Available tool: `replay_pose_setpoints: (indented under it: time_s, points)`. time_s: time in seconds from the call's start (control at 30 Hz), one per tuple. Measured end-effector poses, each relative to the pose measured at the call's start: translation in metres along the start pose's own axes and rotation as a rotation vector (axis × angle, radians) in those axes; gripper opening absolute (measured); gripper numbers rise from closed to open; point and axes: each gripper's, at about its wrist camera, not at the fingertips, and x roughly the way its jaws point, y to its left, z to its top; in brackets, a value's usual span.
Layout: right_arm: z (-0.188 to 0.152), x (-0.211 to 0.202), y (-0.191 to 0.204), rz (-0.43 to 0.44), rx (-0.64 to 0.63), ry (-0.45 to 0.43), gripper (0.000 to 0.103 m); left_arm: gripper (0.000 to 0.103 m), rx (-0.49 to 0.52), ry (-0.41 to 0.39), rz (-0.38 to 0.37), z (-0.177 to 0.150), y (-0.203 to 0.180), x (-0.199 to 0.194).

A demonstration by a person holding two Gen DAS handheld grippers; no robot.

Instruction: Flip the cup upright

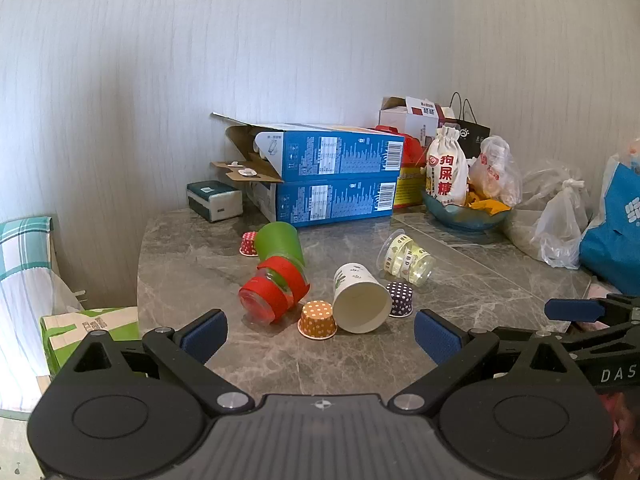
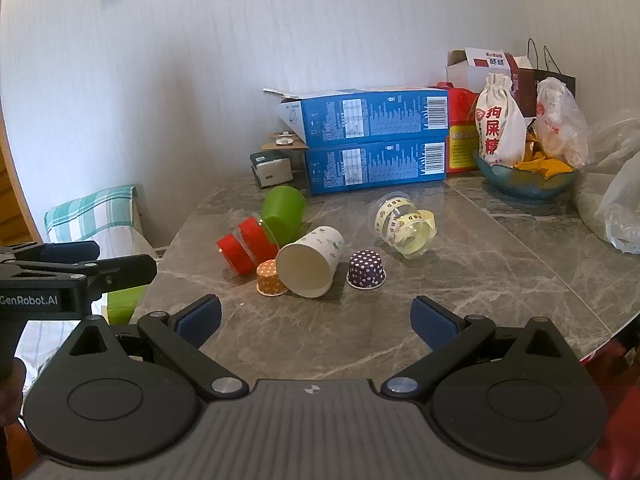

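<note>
From the left wrist, the left gripper (image 1: pixel 320 332) gapes empty; the white paper cup (image 1: pixel 360 296) lies on its side just ahead, mouth toward it. From the right wrist, the right gripper (image 2: pixel 316 320), equally agape, faces the cup left of centre on the marble table (image 2: pixel 500 280).

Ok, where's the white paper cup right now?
In both wrist views the white paper cup lies on its side mid-table, mouth toward the cameras, between the orange dotted cup on its left and the purple dotted cup on its right.
</note>
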Motion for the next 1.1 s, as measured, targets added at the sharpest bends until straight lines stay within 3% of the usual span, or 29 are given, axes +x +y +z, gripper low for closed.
replay_pose_setpoints:
  time_s: [1.1]
  points:
    - [-0.0019,0.0003,-0.0021,0.007,0.006,0.0,0.102,0.101,-0.014,0.008,-0.004,0.0,0.0019,0.0023]
